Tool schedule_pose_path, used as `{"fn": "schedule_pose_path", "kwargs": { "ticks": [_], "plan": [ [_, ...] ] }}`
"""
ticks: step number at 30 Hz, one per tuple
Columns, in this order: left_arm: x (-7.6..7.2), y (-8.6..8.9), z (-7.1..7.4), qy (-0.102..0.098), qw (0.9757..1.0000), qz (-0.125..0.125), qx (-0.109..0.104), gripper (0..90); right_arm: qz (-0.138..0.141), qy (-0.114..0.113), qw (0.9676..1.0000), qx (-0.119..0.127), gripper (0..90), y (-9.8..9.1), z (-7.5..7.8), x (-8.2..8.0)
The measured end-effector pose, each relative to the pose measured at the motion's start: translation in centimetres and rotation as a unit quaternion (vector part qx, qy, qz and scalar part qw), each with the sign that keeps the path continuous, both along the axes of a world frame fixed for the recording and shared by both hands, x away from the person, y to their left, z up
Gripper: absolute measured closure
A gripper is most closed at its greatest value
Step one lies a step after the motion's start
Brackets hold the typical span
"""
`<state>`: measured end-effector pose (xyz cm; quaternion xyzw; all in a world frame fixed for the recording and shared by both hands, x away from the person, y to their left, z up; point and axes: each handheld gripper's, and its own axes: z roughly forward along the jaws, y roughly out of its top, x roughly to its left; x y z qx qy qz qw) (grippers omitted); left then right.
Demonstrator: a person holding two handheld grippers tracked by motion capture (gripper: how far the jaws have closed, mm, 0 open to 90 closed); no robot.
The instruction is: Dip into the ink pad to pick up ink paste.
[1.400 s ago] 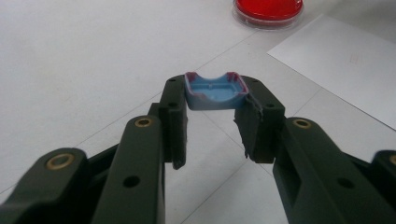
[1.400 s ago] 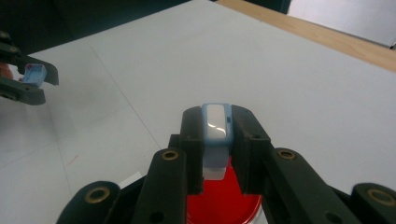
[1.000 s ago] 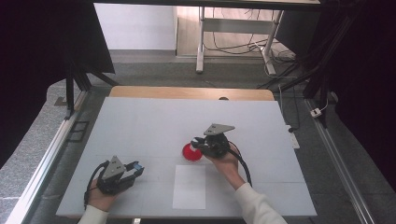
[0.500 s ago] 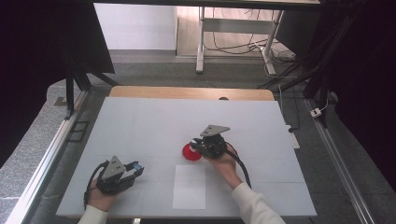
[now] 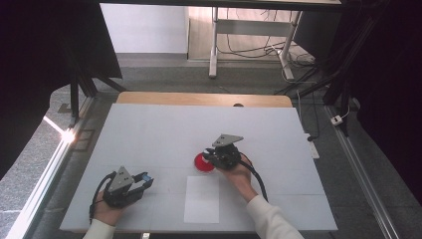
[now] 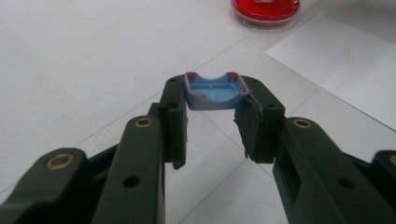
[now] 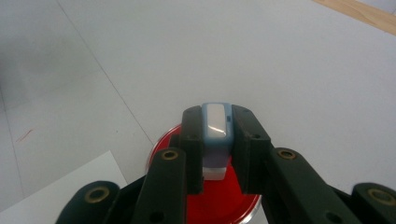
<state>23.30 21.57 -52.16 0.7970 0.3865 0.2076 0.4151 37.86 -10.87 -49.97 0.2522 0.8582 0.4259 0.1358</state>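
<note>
My right gripper (image 5: 208, 156) is shut on a small pale blue block with a white face (image 7: 216, 123), which it holds upright over a round red dish (image 5: 202, 163) near the middle of the table. The red dish (image 7: 210, 198) lies right under the jaws in the right gripper view. My left gripper (image 5: 142, 181) rests at the front left, shut on a small blue tray-shaped piece with reddish edges (image 6: 214, 91). The same red dish (image 6: 265, 10) shows farther off in the left gripper view.
A white sheet of paper (image 5: 201, 199) lies flat at the front centre, between the two hands. The white table (image 5: 149, 129) has a wooden strip (image 5: 199, 98) along its far edge. Metal rails run along both sides.
The right gripper has edged slightly to the left over the red dish. The left hand has stayed still.
</note>
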Motion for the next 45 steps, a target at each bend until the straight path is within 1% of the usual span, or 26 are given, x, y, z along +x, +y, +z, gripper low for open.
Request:
{"fn": "schedule_pose_path", "kwargs": {
  "ticks": [10,11,15,26,30,32,37,42,45],
  "plan": [
    [-0.04,-0.04,0.01,0.0,1.0,-0.001,0.0,64.8,-0.001,0.004,1.0,0.004,74.6,-0.1,-0.12,0.08],
    [-0.06,-0.03,0.01,0.0,1.0,-0.001,0.0,64.7,0.0,0.005,0.9999,0.009,74.7,-0.11,-0.19,0.09],
    [-0.07,-0.04,-0.02,0.001,1.0,-0.001,0.0,64.7,-0.001,0.01,0.9999,0.011,74.7,-0.23,-0.24,0.2],
    [-0.08,-0.12,-0.02,0.001,1.0,-0.003,0.001,64.7,-0.001,0.018,0.9998,0.003,75.0,-0.26,-0.52,0.28],
    [-0.11,-0.17,0.0,0.001,1.0,-0.003,0.001,64.8,-0.001,0.014,0.9999,0.006,75.2,-0.24,-0.64,0.21],
    [-0.13,-0.18,0.0,0.001,1.0,-0.003,0.001,64.7,0.0,0.013,0.9999,0.001,75.2,-0.26,-0.62,0.14],
    [-0.11,-0.17,-0.01,0.001,1.0,-0.003,0.002,64.7,-0.001,0.008,1.0,-0.001,75.3,-0.28,-0.69,0.06],
    [-0.14,-0.16,0.01,0.001,1.0,-0.002,0.001,64.7,-0.002,0.005,1.0,0.005,75.3,-0.3,-0.83,-0.07],
    [-0.14,-0.16,0.0,0.001,1.0,-0.002,0.001,64.7,-0.001,0.003,1.0,0.004,75.3,-0.29,-0.84,-0.1]
  ]
}}
